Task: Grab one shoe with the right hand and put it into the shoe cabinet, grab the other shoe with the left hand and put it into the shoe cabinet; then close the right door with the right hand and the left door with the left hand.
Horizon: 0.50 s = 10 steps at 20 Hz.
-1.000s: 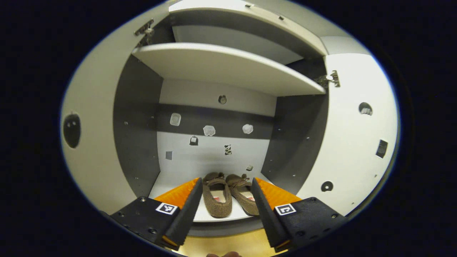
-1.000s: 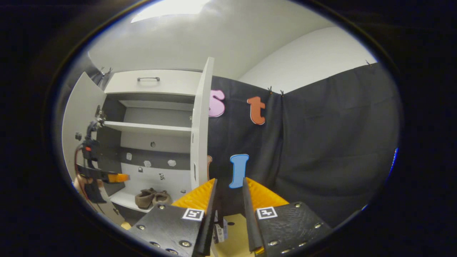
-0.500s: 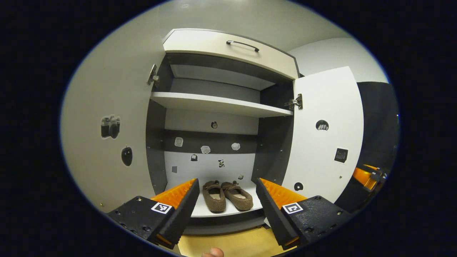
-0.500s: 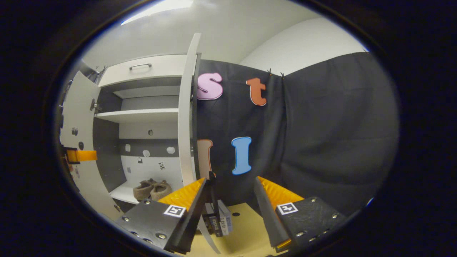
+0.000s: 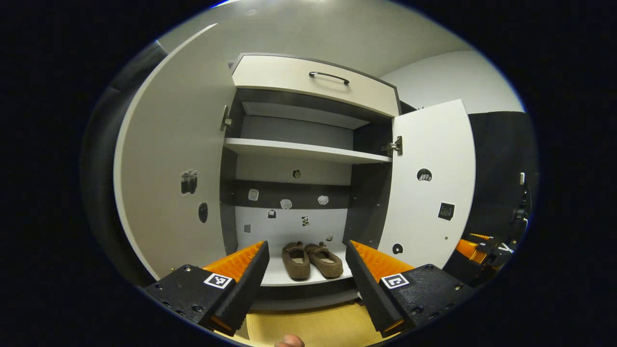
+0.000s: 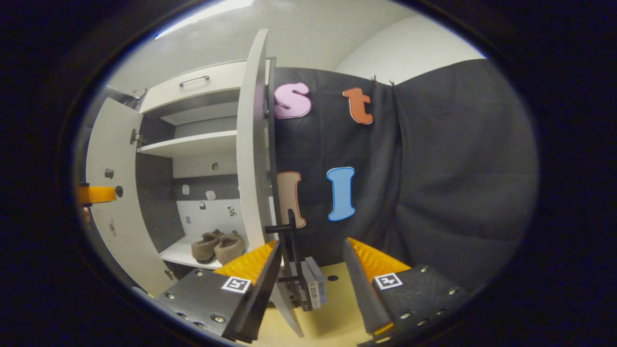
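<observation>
So the booth has a pale wall up top, black cloth hung off to the right side, and a yellowish wooden floor [image 5: 308, 327] underneath, with the white shoe cabinet [image 5: 313, 84] standing wide open in the middle. Both shoes [image 5: 312, 260] are already sitting side by side on the bottom shelf [image 5: 274, 277], toes pointing in, touching or very nearly so, and you can spot them in the right gripper view too [image 6: 217, 246]. So I'd say the shoe half of the job is done and only the doors are left. The left door [image 5: 168, 164] and the right door [image 5: 431, 193] are both swung fully out. The left gripper [image 5: 306, 270] hangs in front of the cabinet, fingers spread apart with nothing between them, well back from the shelf. The right gripper [image 6: 308, 270] is spread wide as well, gripping nothing, and it sits right by the outer edge of the right door [image 6: 250, 144], which shows almost edge-on there. There's a dark handle bracket [image 6: 289, 226] on that door just above the fingers, though I can't tell if anything is touching it yet. My guess is the right door gets pushed shut first, then the left one.
</observation>
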{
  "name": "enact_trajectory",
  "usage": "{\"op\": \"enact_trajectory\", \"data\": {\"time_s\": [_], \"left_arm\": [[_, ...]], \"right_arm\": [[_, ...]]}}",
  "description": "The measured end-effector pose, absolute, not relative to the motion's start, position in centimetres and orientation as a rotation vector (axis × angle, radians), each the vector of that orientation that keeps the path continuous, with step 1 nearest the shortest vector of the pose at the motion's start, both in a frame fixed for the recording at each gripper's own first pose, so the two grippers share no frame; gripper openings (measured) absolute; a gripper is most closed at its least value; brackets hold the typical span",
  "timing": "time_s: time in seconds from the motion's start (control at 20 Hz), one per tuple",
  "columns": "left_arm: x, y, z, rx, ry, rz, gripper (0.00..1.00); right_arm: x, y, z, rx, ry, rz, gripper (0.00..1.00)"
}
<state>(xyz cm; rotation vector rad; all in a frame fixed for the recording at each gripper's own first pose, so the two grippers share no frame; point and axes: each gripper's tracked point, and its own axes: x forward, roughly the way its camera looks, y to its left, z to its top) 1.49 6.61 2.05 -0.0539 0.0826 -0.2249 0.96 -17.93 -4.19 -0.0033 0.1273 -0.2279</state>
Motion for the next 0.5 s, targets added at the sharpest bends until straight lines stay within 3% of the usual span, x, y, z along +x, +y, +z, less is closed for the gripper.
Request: {"op": "enact_trajectory", "data": {"time_s": [0.5], "left_arm": [[-2.1,9.1,3.7,-0.038,0.047,-0.141,0.96]], "right_arm": [[2.9,-10.0,-4.4,-0.004,0.153,0.029,0.79]]}}
